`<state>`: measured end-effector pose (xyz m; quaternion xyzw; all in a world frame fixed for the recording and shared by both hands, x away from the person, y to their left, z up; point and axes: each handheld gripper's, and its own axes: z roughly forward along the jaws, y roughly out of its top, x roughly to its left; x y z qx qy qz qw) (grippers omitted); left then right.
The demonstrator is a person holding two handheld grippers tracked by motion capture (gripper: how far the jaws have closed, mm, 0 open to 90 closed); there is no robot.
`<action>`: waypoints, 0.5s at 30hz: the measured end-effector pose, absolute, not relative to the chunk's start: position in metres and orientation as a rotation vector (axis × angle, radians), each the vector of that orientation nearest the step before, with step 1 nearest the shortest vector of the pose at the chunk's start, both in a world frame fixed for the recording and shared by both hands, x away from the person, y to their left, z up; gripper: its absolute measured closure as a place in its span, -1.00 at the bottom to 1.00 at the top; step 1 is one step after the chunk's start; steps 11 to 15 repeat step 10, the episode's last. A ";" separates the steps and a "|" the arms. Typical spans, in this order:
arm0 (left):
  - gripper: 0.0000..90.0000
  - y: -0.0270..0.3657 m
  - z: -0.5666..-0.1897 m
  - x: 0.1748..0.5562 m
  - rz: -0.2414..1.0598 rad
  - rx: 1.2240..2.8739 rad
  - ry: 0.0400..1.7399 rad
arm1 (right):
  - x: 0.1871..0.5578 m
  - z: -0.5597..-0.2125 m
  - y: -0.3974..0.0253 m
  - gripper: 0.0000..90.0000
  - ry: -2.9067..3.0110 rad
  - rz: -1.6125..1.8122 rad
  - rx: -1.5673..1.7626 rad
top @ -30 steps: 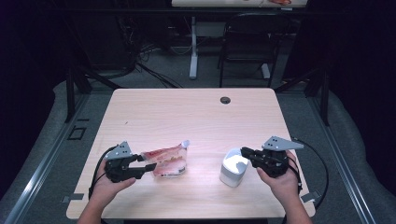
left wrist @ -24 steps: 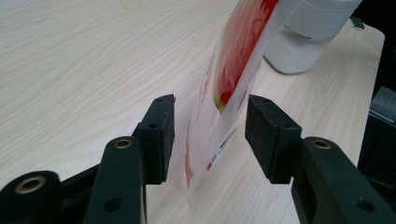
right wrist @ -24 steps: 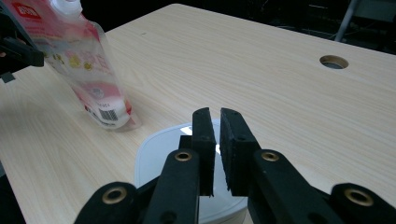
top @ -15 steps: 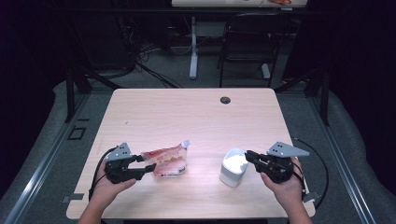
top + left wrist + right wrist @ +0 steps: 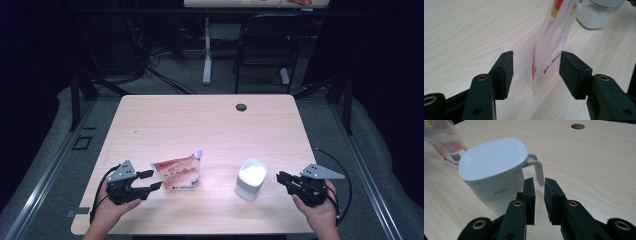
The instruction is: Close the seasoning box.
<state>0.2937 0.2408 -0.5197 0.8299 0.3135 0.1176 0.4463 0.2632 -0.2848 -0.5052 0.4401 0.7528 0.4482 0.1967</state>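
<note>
The pale wooden worktop (image 5: 200, 125) takes up the middle of the high view, with a small dark round hole (image 5: 241, 107) near its far edge. Low in the frame, left of centre, stands a red and white printed pouch (image 5: 177, 172) with a small spout at its upper right corner. Right of it, apart from it, sits a white lidded container (image 5: 251, 178) with a thin handle, which the right gripper view shows pointing toward the fingers.

At lower left of the high view, the left gripper (image 5: 152, 180) has its fingers spread wide; in the left gripper view the pouch's lower edge (image 5: 549, 60) stands between the two pads, touching neither. At lower right, the right gripper (image 5: 279, 177) sits just beside the container, its fingers nearly together with a narrow gap, grasping nothing; the handle lies just beyond the fingertips.
</note>
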 end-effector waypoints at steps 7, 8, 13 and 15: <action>0.01 0.250 -0.534 0.297 0.267 2.058 0.832 | 0.265 -0.520 -0.290 0.54 2.088 1.218 1.291; 0.01 0.252 -0.536 0.297 0.270 2.060 0.842 | 0.265 -0.522 -0.291 0.45 2.081 1.210 1.295; 0.01 0.255 -0.539 0.298 0.267 2.060 0.860 | 0.265 -0.525 -0.292 0.29 2.045 1.210 1.316; 0.01 0.255 -0.539 0.298 0.267 2.060 0.860 | 0.265 -0.525 -0.292 0.29 2.045 1.210 1.316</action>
